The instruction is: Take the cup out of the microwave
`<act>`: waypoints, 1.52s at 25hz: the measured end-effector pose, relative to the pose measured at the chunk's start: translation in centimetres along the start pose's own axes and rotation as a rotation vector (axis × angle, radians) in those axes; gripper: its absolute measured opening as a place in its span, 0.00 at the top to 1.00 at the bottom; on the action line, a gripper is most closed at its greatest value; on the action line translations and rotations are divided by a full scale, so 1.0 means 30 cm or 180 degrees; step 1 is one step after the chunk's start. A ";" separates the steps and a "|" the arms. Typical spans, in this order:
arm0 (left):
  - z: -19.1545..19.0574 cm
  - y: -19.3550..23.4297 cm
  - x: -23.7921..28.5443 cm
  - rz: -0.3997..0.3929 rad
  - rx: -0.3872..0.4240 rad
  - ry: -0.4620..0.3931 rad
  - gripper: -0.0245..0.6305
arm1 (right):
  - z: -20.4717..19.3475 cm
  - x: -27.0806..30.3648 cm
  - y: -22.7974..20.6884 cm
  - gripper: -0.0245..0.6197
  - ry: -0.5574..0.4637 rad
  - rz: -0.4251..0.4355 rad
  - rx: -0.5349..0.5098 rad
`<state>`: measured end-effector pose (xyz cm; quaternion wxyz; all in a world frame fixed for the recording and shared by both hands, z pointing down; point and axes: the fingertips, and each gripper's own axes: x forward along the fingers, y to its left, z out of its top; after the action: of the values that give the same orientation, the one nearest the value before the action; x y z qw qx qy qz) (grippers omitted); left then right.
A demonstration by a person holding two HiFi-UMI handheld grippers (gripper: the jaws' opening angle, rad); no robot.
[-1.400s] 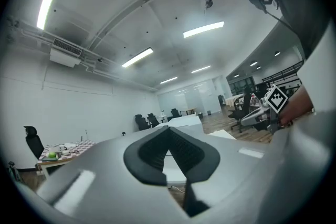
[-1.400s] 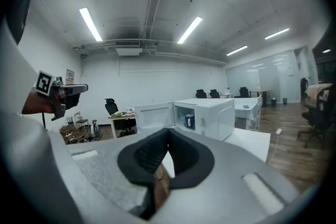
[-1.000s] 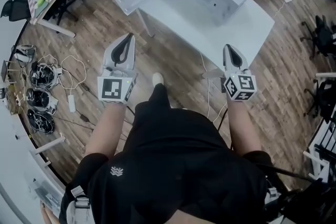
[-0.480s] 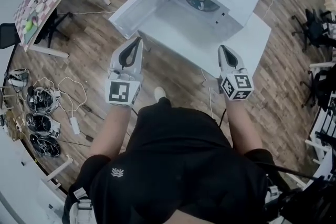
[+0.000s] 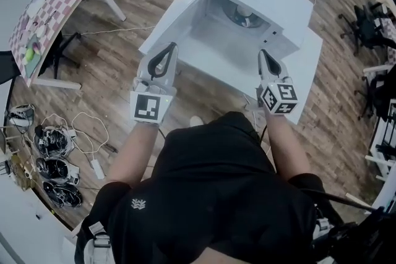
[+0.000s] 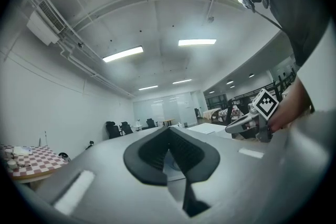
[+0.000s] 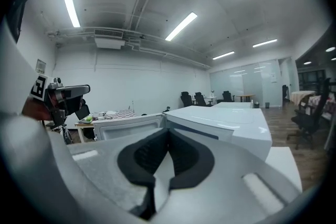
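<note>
A white microwave (image 5: 260, 6) stands on a white table (image 5: 309, 74) with its door (image 5: 170, 15) swung open to the left. Inside it, on the round turntable, sits the cup (image 5: 245, 11), small and pale. My left gripper (image 5: 168, 47) is shut and empty, its tips near the front edge of the open door. Shut as well and holding nothing, my right gripper (image 5: 264, 54) hovers over the table just in front of the microwave's right side. In the right gripper view the microwave's casing (image 7: 226, 120) and door (image 7: 128, 124) lie past the closed jaws (image 7: 168, 131); the cup is hidden there.
A checkered table (image 5: 46, 9) stands at the far left. Coiled cables (image 5: 52, 151) lie on the wooden floor at the left. Office chairs (image 5: 365, 15) stand at the right. The person's black-clad body fills the lower middle of the head view.
The person has stepped closer to the microwave. Both grippers have moved forward towards it, from over the floor to the table's near edge. Both stay shut.
</note>
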<state>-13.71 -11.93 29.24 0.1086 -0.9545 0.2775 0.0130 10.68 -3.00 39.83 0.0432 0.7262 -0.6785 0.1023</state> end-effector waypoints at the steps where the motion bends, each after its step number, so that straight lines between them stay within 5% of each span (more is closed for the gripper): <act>1: -0.002 0.011 0.013 -0.0019 -0.0019 -0.0011 0.95 | 0.004 0.013 -0.004 0.96 0.0004 -0.0036 -0.0019; 12: -0.059 0.064 0.170 -0.0089 -0.0136 -0.0012 0.95 | -0.021 0.201 -0.104 0.96 0.0069 -0.0276 -0.0124; 31: -0.416 0.005 0.614 -0.0370 -0.0043 0.0463 0.95 | -0.259 0.623 -0.340 0.96 0.0239 -0.0336 -0.0194; 38: -0.538 -0.001 0.719 -0.0468 0.0081 0.0560 0.95 | -0.353 0.741 -0.387 0.85 0.0262 -0.0366 -0.0227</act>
<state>3.97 -26.73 43.14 0.0967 -0.9683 0.2153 -0.0824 22.55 -21.70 55.66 0.1028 0.7571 -0.6365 0.1052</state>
